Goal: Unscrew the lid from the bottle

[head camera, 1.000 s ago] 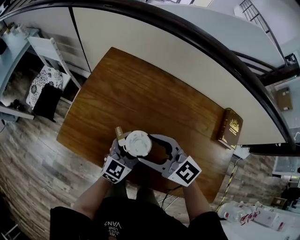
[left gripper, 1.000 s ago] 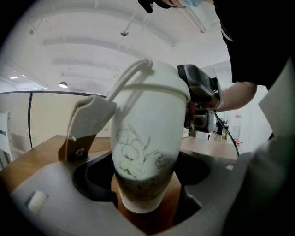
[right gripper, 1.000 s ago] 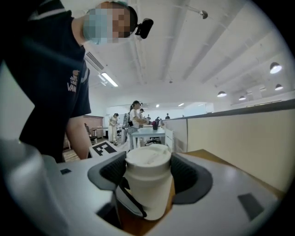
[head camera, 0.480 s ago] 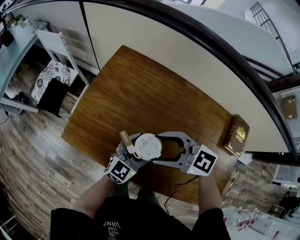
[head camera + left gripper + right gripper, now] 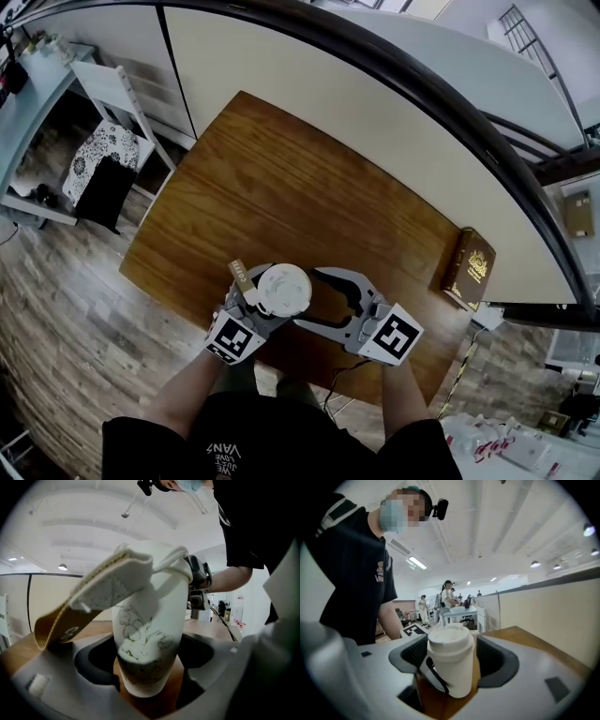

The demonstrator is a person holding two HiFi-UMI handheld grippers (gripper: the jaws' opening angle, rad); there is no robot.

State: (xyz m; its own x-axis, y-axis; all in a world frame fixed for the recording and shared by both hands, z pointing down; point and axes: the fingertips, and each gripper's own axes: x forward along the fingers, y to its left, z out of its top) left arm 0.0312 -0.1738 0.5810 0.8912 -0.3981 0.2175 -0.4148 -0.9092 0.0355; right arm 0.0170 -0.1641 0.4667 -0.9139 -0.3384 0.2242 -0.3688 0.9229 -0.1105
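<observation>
A white bottle (image 5: 281,289) with drawn flowers (image 5: 147,634) stands upright near the table's front edge. Its white lid (image 5: 449,641) is on top, and a tan and white strap (image 5: 93,602) hangs to one side. My left gripper (image 5: 261,307) is shut on the lower body of the bottle. My right gripper (image 5: 309,300) comes in from the right at lid height. Its jaws are opening, and the lid sits between its dark pads (image 5: 497,660) with a gap on each side.
The wooden table (image 5: 281,187) stretches away behind the bottle. A dark book (image 5: 466,267) lies at its right edge. A white chair (image 5: 103,94) stands off the far left corner, and a partition wall runs behind. People stand far off (image 5: 447,597).
The right gripper has turned about the lid, its marker cube swinging down toward me, and its tips have drawn slightly back. The left gripper and the bottle have stayed put.
</observation>
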